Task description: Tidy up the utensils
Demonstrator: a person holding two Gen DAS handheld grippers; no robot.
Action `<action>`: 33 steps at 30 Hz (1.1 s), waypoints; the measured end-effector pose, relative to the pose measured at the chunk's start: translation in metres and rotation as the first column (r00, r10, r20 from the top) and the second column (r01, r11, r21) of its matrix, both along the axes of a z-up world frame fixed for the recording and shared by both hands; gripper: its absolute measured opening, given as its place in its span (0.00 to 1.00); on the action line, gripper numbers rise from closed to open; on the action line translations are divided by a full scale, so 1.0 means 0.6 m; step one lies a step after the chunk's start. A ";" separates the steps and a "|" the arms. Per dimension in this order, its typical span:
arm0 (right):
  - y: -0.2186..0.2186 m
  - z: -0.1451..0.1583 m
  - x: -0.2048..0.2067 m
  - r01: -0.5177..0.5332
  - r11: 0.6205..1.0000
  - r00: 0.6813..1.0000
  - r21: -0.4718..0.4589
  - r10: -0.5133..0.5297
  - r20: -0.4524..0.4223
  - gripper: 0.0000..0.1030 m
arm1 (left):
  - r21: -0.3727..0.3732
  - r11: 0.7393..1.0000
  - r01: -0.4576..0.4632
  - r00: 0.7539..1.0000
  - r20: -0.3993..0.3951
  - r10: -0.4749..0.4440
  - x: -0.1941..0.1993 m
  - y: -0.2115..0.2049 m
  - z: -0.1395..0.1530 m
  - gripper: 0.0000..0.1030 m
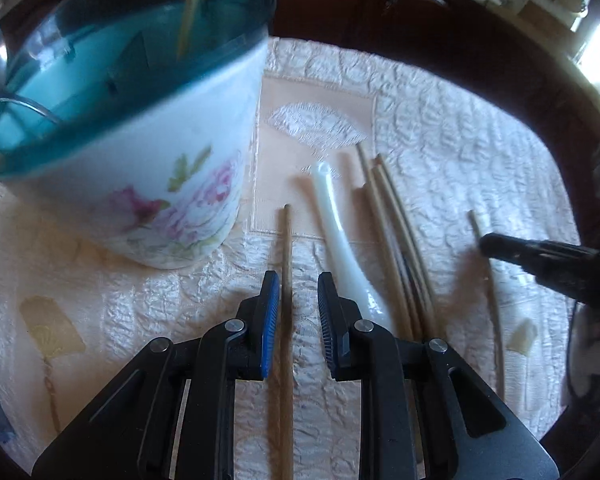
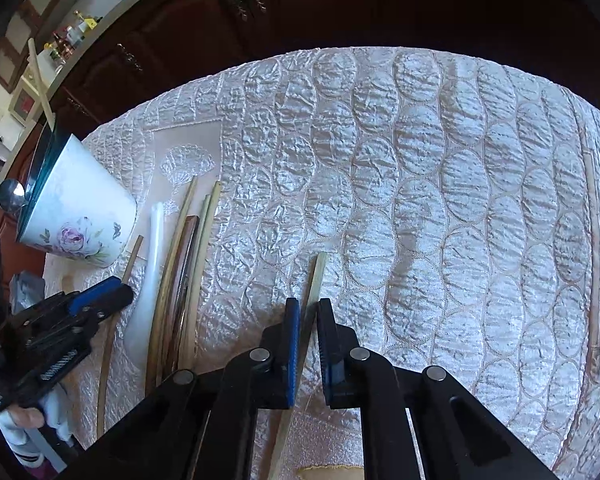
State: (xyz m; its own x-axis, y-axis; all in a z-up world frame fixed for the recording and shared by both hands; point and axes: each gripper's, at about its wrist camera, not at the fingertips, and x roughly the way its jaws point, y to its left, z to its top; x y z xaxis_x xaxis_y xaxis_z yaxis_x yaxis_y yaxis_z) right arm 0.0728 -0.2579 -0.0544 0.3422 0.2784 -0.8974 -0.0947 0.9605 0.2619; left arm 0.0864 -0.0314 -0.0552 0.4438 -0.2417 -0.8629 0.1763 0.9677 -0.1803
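A white flowered cup (image 1: 156,160) with a teal rim holds one chopstick and stands at the left; it also shows in the right wrist view (image 2: 80,216). My left gripper (image 1: 298,286) is open, its jaws astride a brown chopstick (image 1: 287,248) lying on the cloth. A white ceramic spoon (image 1: 340,236) and several chopsticks (image 1: 396,240) lie just right of it. My right gripper (image 2: 309,312) has its jaws narrowly apart around a pale chopstick (image 2: 318,276) on the cloth; whether the pads touch it I cannot tell.
A quilted cream tablecloth (image 2: 420,184) covers the round table. Another chopstick (image 2: 594,256) lies far right. A metal spoon (image 2: 10,194) sticks out beside the cup. Dark wooden cabinets (image 2: 300,4) stand behind the table's far edge.
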 end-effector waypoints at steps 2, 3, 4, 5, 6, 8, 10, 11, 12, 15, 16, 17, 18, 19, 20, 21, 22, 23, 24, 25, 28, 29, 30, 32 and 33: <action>0.001 0.003 -0.006 -0.004 1.000 1.000 -0.003 0.004 0.001 0.08 | 0.000 1.000 0.017 1.000 -0.005 -0.017 0.001 0.004 0.003 0.19; 0.002 0.003 -0.007 -0.004 1.000 1.000 -0.004 0.004 0.001 0.08 | 0.010 1.000 0.016 1.000 -0.004 -0.016 -0.004 0.007 0.003 0.20; 0.004 0.002 -0.008 -0.003 1.000 1.000 -0.003 0.003 -0.001 0.08 | 0.017 1.000 0.010 1.000 -0.003 -0.010 -0.002 0.006 0.004 0.20; 0.005 0.002 -0.010 -0.001 1.000 1.000 -0.004 0.001 -0.004 0.08 | 0.023 1.000 0.007 1.000 -0.006 -0.006 0.001 0.006 0.002 0.20; 0.005 0.001 -0.010 0.002 1.000 1.000 -0.008 -0.002 -0.007 0.08 | 0.030 1.000 0.007 1.000 -0.010 -0.006 0.003 0.005 0.000 0.20; 0.006 -0.004 -0.010 0.008 1.000 1.000 -0.009 -0.008 -0.012 0.08 | 0.046 0.999 0.009 1.000 -0.016 -0.008 0.002 0.000 -0.011 0.20; 0.001 -0.010 -0.004 0.013 1.000 1.000 -0.001 -0.013 -0.019 0.10 | 0.061 0.998 0.014 1.000 -0.024 -0.013 0.005 -0.009 -0.019 0.20; -0.001 -0.013 -0.001 0.015 1.000 1.000 -0.001 -0.015 -0.023 0.10 | 0.067 0.998 0.015 1.000 -0.026 -0.013 0.007 -0.012 -0.022 0.20; -0.002 -0.017 0.002 0.016 1.000 1.000 0.001 -0.016 -0.027 0.10 | 0.076 0.997 0.015 1.000 -0.023 -0.013 0.008 -0.014 -0.024 0.20; 0.001 -0.027 0.009 0.009 1.000 1.000 0.008 -0.009 -0.024 0.10 | 0.084 0.996 0.019 1.000 -0.012 -0.018 0.012 -0.023 -0.026 0.16; 0.002 -0.029 0.010 0.007 1.000 1.000 0.009 -0.007 -0.020 0.10 | 0.080 0.997 0.021 1.000 -0.012 -0.020 0.012 -0.021 -0.025 0.04; 0.003 -0.030 0.011 0.007 1.000 1.000 0.011 -0.007 -0.019 0.10 | 0.069 0.997 0.023 1.000 -0.017 -0.022 0.011 -0.018 -0.023 0.04; 0.006 -0.030 0.012 0.007 1.000 1.000 0.012 -0.007 -0.018 0.08 | 0.054 0.998 0.023 1.000 -0.021 -0.022 0.010 -0.014 -0.020 0.04; 0.010 -0.027 0.011 0.002 1.000 1.000 0.012 -0.002 -0.016 0.07 | 0.036 0.999 0.023 1.000 -0.021 -0.022 0.006 -0.007 -0.015 0.04; 0.013 -0.019 0.010 -0.003 1.000 1.000 0.014 0.003 -0.010 0.07 | 0.015 1.000 0.021 1.000 -0.015 -0.021 0.000 0.003 -0.006 0.04; 0.015 -0.011 0.006 -0.010 1.000 1.000 0.017 0.010 0.002 0.06 | -0.004 1.000 0.018 1.000 -0.008 -0.018 -0.005 0.012 0.004 0.04; 0.016 0.000 0.001 -0.016 1.000 1.000 0.022 0.016 0.015 0.06 | -0.021 1.000 0.016 1.000 -0.002 -0.016 -0.010 0.020 0.013 0.04; 0.018 0.014 -0.006 -0.019 0.999 0.999 0.032 0.018 0.034 0.06 | -0.049 0.999 0.018 1.000 0.006 -0.018 -0.017 0.032 0.029 0.04; 0.019 0.028 -0.011 -0.024 0.999 0.998 0.043 0.022 0.053 0.06 | -0.065 0.998 0.023 1.000 0.015 -0.022 -0.021 0.040 0.039 0.04; 0.020 0.041 -0.016 -0.031 0.998 0.997 0.053 0.027 0.069 0.06 | -0.070 0.997 0.025 0.999 0.027 -0.023 -0.029 0.049 0.051 0.04; 0.025 0.081 -0.031 -0.048 0.997 0.992 0.066 0.040 0.123 0.06 | -0.094 0.995 0.033 0.997 0.072 -0.026 -0.050 0.072 0.090 0.04; 0.029 0.096 -0.037 -0.059 0.996 0.989 0.071 0.048 0.143 0.06 | -0.104 0.994 0.036 0.996 0.090 -0.026 -0.059 0.081 0.105 0.04; 0.031 0.109 -0.043 -0.067 0.995 0.986 0.073 0.055 0.158 0.06 | -0.111 0.993 0.036 0.994 0.102 -0.025 -0.065 0.085 0.118 0.04; 0.040 0.133 -0.052 -0.085 0.994 0.980 0.071 0.070 0.188 0.05 | -0.123 0.992 0.039 0.991 0.129 -0.022 -0.079 0.098 0.143 0.04; 0.044 0.148 -0.059 -0.094 0.993 0.976 0.074 0.077 0.204 0.05 | -0.128 0.991 0.041 0.989 0.143 -0.022 -0.087 0.105 0.156 0.04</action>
